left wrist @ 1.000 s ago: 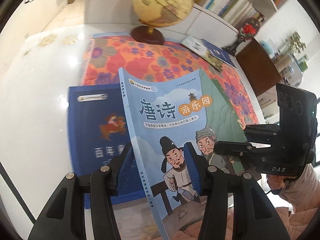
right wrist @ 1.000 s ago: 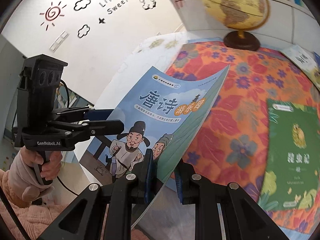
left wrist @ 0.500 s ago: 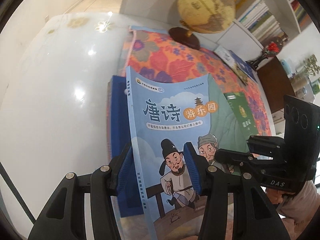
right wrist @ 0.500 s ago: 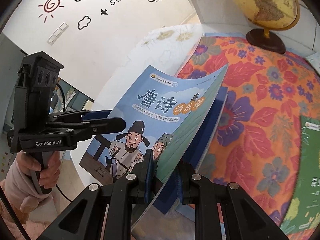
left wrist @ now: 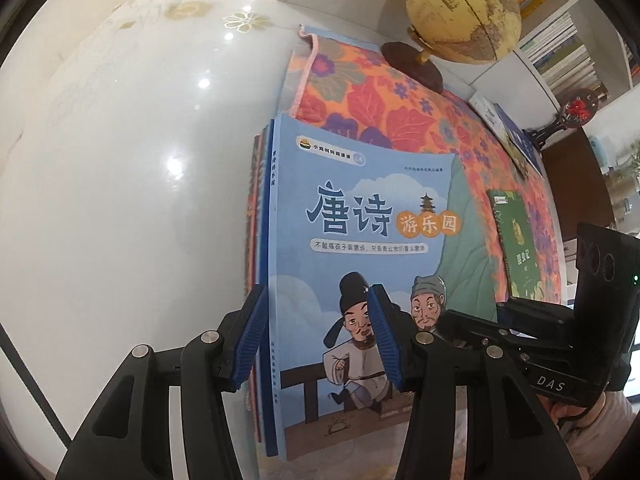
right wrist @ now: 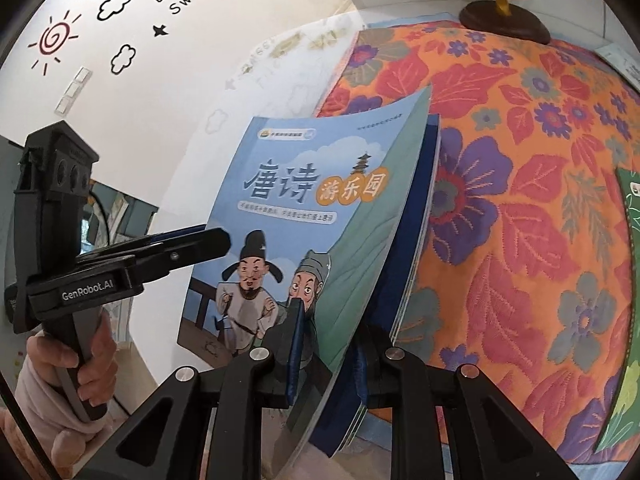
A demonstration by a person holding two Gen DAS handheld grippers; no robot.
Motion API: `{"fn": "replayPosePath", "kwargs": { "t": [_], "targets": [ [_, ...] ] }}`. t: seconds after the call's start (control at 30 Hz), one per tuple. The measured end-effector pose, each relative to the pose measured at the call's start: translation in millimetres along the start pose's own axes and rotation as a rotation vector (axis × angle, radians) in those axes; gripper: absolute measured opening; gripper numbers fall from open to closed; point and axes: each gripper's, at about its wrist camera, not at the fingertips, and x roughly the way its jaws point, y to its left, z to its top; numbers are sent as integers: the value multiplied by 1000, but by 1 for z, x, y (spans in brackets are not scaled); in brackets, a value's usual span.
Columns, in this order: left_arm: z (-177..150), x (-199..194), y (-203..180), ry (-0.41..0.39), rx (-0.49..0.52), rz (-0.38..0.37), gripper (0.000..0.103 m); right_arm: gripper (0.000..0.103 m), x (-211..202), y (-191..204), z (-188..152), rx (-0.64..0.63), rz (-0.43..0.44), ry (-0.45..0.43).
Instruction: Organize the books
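A light blue picture book [left wrist: 360,208] [right wrist: 304,184] lies on top of a stack of books [left wrist: 258,208] at the cloth's near left edge. Its right edge still curves up off the dark blue book [right wrist: 404,248] beneath. My right gripper [right wrist: 330,354] [left wrist: 460,320] holds that right edge; its jaws are opening, with one pad still resting on the cover. My left gripper [left wrist: 316,338] [right wrist: 224,240] stands open over the spine side, one finger beside the stack and the other above the cover.
A floral cloth [left wrist: 360,92] covers part of the white table [left wrist: 120,160]. A green book [left wrist: 520,248] [right wrist: 628,240] lies on the cloth to the right. A globe [left wrist: 460,12] stands at the back, with more books [left wrist: 508,128] beyond it. A person's hand [right wrist: 92,352] holds the left gripper.
Both grippers came down with the light blue book, from above the dark blue book onto the stack. The right jaws stand slightly wider.
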Motion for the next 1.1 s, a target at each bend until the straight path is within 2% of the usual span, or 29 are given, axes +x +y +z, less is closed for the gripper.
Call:
{"fn": "replayPosePath", "kwargs": {
  "t": [0.1,0.43,0.6,0.7,0.8,0.87,1.1],
  "targets": [
    [1,1,1,0,-17,-8,47,23,-1,-3,-1,28,15,-4],
    [3,-8,2,-25,-48,38,49,26,-2,-4,-4,79,22,-8],
    [2,-27,1,-62,-73,98,49,28,-3,-9,-6,106,46,-13],
    [-1,-35,-2,-68,-91,124,50,33,-11,-12,-10,102,3,-8],
    [-5,-41,-13,-72,-77,155,50,34,-38,-22,-18,114,-54,-91],
    [-8,-43,-26,-75,-67,170,50,37,-55,-32,-23,122,-55,-128],
    [-9,-23,-97,-46,-21,118,53,37,-105,-100,-46,175,-44,-168]
  ]
}}
